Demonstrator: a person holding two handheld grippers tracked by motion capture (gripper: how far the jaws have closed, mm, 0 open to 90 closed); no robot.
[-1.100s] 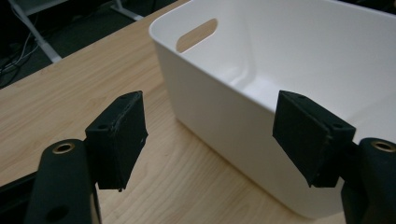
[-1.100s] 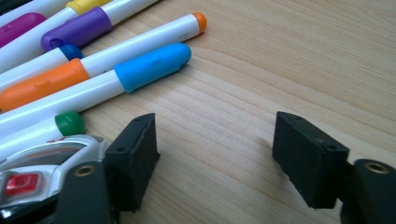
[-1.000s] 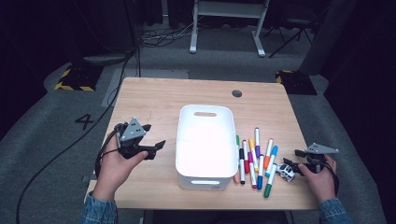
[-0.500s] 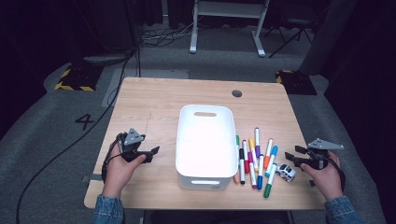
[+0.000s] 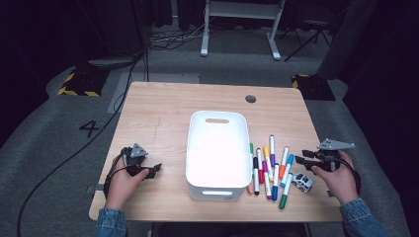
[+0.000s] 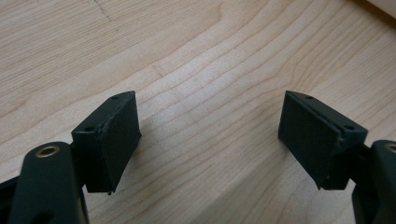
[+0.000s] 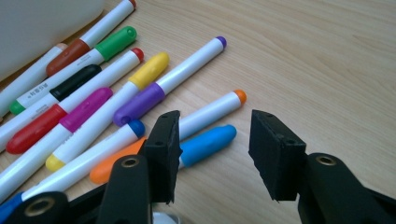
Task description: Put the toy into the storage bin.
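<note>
1. Right gripper [image 7: 212, 156]: jaws just been closing, half-wide, nothing between; hangs over the markers [image 5: 271, 168] lying right of the white bin [image 5: 218, 148].
2. Advice: straddle one marker, the blue-capped marker [image 7: 205, 144], squarely.
3. Left gripper [image 6: 210, 140]: jaws apart, empty, over bare table [image 6: 196, 56].

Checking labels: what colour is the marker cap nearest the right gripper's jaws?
Light blue cap, clearest in the right gripper view.

The left gripper [image 5: 154, 170] rests low, jaws apart and just opening; the right gripper [image 5: 302, 159] hovers, empty jaws just closing partway.
</note>
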